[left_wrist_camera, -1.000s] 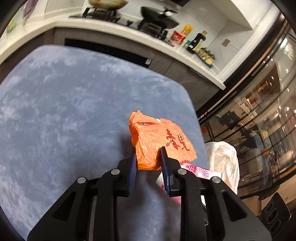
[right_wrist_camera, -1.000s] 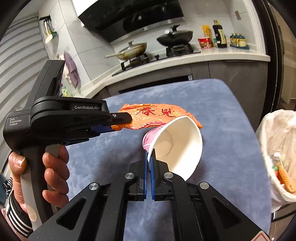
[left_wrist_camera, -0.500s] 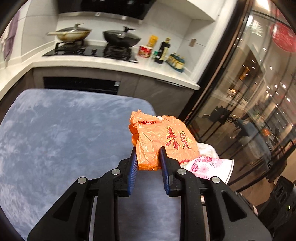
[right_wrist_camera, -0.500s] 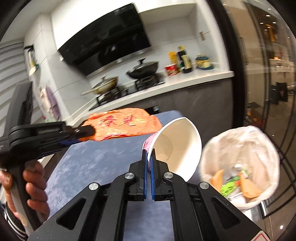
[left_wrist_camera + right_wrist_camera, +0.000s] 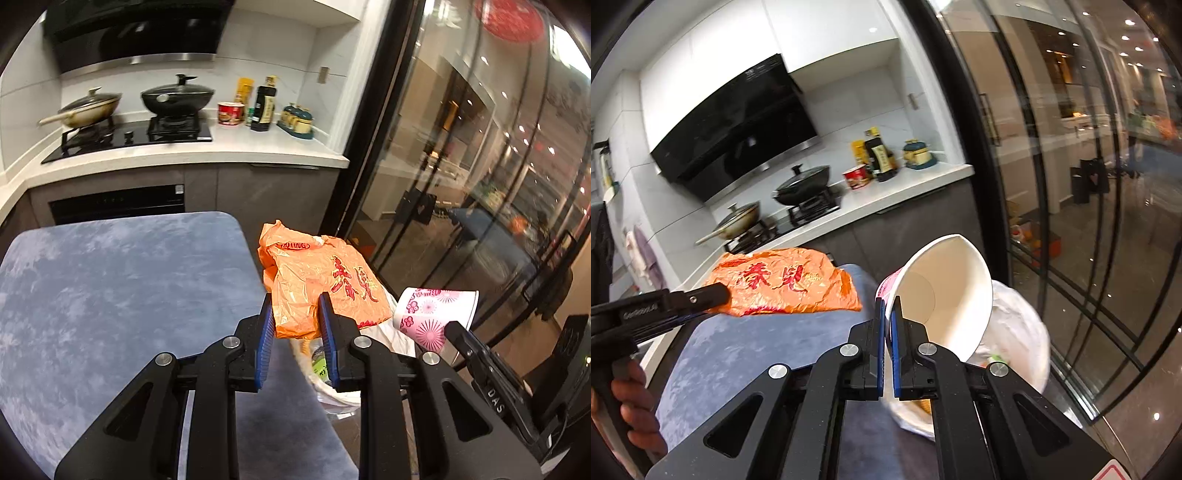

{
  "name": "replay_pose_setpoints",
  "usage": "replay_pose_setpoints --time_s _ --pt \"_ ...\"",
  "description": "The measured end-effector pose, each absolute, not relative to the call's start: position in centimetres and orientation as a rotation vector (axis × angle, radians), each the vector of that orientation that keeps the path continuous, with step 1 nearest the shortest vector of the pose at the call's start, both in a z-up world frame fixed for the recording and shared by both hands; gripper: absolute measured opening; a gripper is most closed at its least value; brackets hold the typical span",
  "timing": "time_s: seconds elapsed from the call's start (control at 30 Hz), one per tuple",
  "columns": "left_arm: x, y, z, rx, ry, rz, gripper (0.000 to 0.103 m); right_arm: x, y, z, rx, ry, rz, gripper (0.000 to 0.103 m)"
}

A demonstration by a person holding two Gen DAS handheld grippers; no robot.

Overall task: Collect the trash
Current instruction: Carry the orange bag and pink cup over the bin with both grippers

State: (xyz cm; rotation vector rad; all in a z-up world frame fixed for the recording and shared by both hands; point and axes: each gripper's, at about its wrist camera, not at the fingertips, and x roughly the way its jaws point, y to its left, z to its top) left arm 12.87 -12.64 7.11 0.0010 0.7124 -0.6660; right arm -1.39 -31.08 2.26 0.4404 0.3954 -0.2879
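My left gripper (image 5: 295,310) is shut on a crumpled orange plastic bag (image 5: 317,280) with red characters, held in the air past the table's right edge, above a white-lined trash bin (image 5: 343,384). The bag also shows in the right wrist view (image 5: 786,288). My right gripper (image 5: 887,314) is shut on the rim of an empty paper cup (image 5: 945,295), white inside, pink-flowered outside (image 5: 432,314), tilted over the bin (image 5: 1015,339). Some litter shows inside the bin.
A blue-grey table (image 5: 110,288) lies to the left. Behind it a kitchen counter (image 5: 221,147) carries a stove with two pans, bottles and a noodle cup. Dark-framed glass doors (image 5: 461,184) stand on the right.
Both grippers have swung right, off the table, carrying the orange bag and the cup over the bin. Both grips are unchanged.
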Motion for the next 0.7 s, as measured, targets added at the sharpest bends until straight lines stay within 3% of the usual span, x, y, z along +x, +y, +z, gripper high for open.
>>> replay_pose_setpoints --time_s 0.7 --pt "11.7 -18.6 4.8 0.112 0.754 -0.664 0.023 -1.1 -34.6 0.1 0.479 0.435 -0.332 0.004"
